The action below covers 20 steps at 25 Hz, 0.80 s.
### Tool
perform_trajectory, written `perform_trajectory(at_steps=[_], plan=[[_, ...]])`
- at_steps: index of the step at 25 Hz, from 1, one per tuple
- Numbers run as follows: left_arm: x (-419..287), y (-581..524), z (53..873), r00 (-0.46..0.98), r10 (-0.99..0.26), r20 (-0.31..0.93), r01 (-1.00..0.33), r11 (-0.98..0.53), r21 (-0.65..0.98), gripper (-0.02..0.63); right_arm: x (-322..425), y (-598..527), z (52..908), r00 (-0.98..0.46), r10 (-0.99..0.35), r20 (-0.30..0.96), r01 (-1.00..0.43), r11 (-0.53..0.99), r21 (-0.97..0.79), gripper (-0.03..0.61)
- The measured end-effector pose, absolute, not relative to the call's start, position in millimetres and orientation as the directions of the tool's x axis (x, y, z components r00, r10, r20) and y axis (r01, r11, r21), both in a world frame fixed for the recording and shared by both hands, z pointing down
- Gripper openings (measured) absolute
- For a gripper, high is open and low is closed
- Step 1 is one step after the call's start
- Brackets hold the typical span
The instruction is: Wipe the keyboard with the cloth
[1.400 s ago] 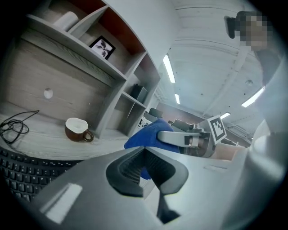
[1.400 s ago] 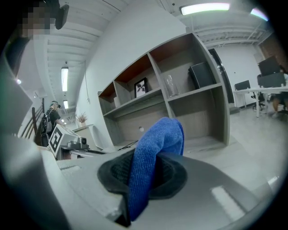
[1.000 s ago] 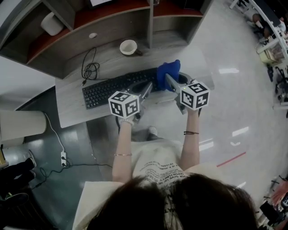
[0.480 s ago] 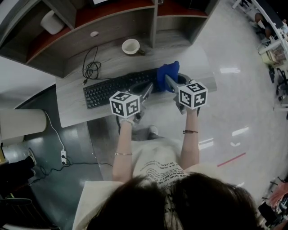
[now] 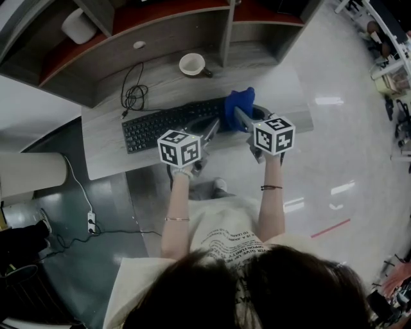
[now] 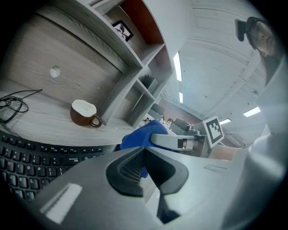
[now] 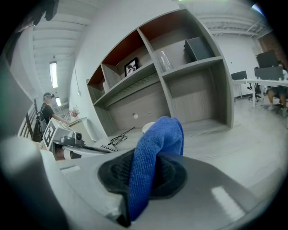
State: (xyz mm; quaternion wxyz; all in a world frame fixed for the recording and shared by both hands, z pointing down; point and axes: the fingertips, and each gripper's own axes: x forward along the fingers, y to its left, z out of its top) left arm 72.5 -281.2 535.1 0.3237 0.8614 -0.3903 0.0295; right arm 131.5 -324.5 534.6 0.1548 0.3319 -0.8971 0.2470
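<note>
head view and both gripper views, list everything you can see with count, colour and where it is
keyboard: 1, black, on the desk
cloth: 1, blue, at the keyboard's right end
mug: 1, brown, white inside, on the desk behind the keyboard
cable: 1, black, coiled behind the keyboard
desk: 1, grey wood
shelf unit: 1, grey with red-brown panels, above the desk
picture frame: 1, black, upper shelf
power strip: 1, white, on the floor
left gripper: 1, grey, shut, empty
right gripper: 1, grey, shut on cloth

Cloth (image 7: 155,152): solid blue.
Keyboard (image 5: 160,125): black, white lettering on keys.
Mug (image 6: 83,114): brown outside, white inside.
Surface (image 5: 103,154): pale grey wood grain.
Shelf board (image 5: 160,13): reddish brown.
</note>
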Motion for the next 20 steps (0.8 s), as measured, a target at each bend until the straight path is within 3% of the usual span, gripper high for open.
perform_trajectory(at_steps=[20], plan=[[35.0,-274.3,535.3,0.676,-0.671,0.305,-0.702,-0.46,0.543,0.002,99.5,-321.1,546.3,-0.733,-0.515,0.445,-0.676,0.624,-0.392,0.058]])
